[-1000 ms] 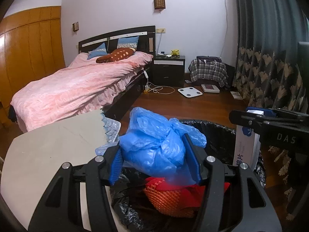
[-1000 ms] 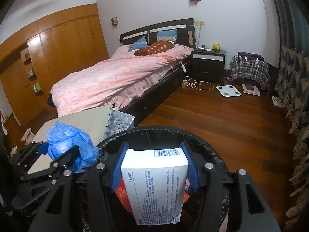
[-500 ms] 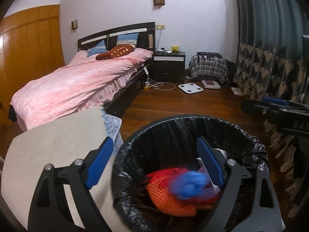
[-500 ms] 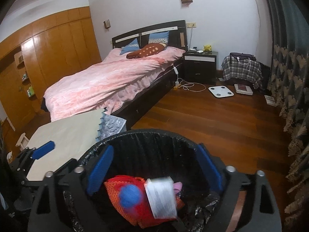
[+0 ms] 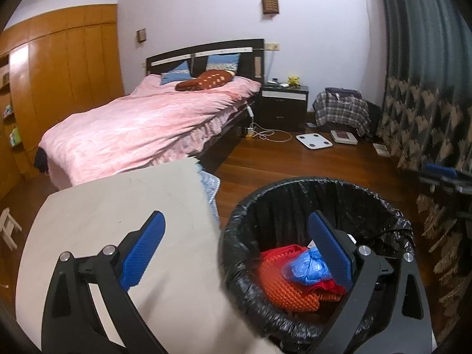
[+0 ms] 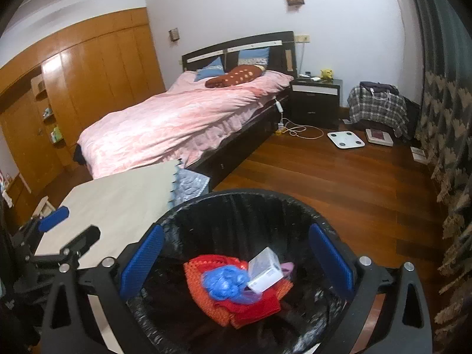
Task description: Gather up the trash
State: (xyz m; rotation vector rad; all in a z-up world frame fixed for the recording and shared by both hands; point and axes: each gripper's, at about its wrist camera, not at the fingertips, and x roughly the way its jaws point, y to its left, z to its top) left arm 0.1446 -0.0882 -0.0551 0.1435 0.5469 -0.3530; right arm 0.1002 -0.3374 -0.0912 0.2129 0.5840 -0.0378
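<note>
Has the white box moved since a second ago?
Yes. Then the right gripper held it above the bin; now the white box lies inside, beside the blue bag.

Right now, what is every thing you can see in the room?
Bin: one, black liner, beside the table.
Bag: one, blue, in the bin.
Box: one, white, in the bin on the bag.
Mesh: one, orange-red, under both.
Table: one, beige, left of the bin.
Bed: one, pink cover, behind the table.
Nightstand: one, black, by the bed.
Scale: one, white, on the floor.
Left gripper: open, blue fingers.
Right gripper: open, above the bin.
</note>
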